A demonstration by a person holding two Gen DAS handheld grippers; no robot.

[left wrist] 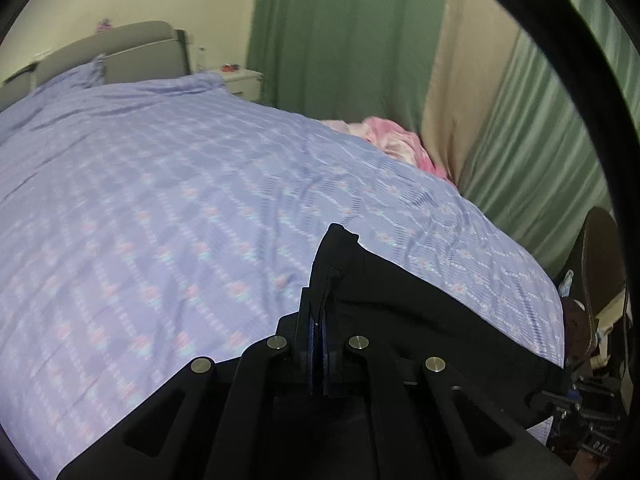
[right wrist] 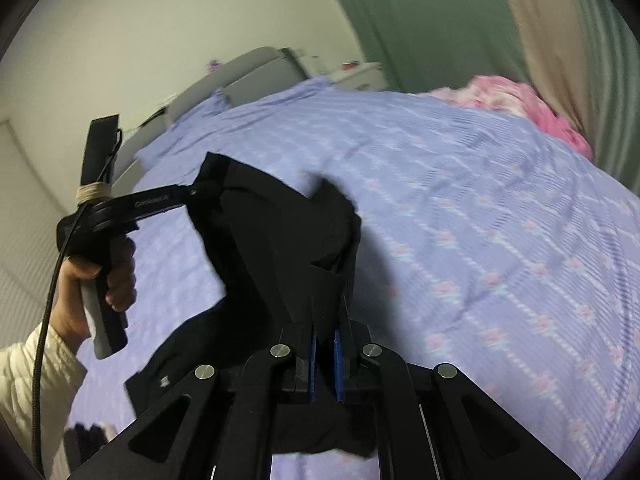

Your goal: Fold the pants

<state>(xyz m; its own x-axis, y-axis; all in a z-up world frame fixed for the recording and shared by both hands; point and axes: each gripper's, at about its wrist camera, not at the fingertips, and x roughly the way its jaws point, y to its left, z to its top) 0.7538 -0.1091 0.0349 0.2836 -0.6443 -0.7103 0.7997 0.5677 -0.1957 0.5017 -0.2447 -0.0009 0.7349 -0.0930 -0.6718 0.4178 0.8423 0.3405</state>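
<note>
Left tool (left wrist: 320, 312) clenched on black pants (left wrist: 420, 304), right tool (right wrist: 325, 320) clenched on pants too, garment lifted over bed (left wrist: 160, 200), pink cloth (left wrist: 400, 140) at far edge.

Two tongs (left wrist: 320, 320) (right wrist: 325, 320), one black pants (right wrist: 280, 232), one bed (left wrist: 160, 184), one pink cloth heap (left wrist: 396, 140), one nightstand (left wrist: 244, 80).

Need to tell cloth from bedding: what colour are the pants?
Black pants, plain, on a lilac patterned bedspread; clearest in the right wrist view.
</note>
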